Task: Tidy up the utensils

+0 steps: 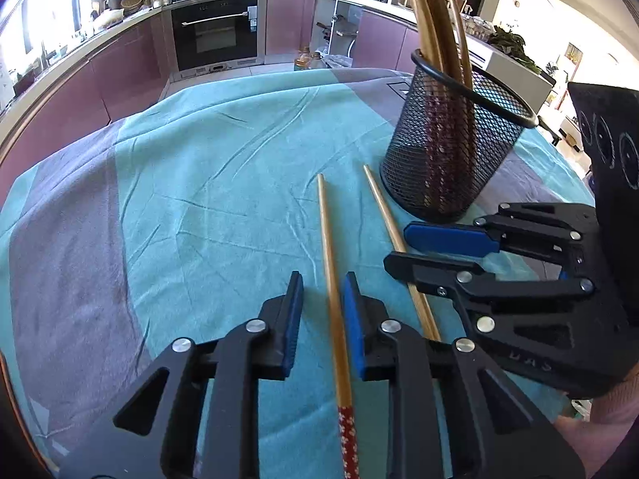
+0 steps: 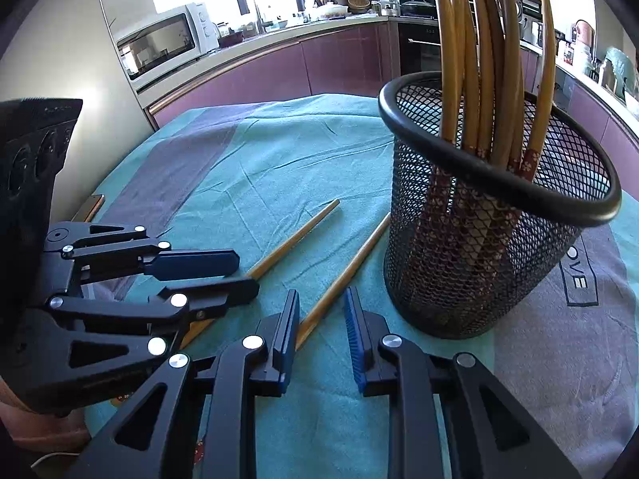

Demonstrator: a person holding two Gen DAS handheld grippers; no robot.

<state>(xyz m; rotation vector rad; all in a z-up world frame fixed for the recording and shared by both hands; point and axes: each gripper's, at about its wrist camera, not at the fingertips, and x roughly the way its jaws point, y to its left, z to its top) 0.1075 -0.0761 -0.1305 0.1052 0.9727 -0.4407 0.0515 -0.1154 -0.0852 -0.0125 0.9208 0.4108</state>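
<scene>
Mesh cup (image 2: 479, 247), black wire, round, standing upright on the teal and grey cloth (image 1: 199, 183); a bundle of bamboo chopsticks (image 2: 487, 60) is being held in it, red patterned ends down, tips fanning above the rim.

Two loose chopsticks are lying on the cloth just beside the cup's base. One chopstick (image 1: 333, 279) is being straddled by the left gripper (image 1: 322, 299), jaws narrowly parted, pads not pressing it; the other chopstick (image 2: 347, 271) is lying between the fingers of the right gripper (image 2: 321, 319), likewise narrowly parted and not gripping.
</scene>
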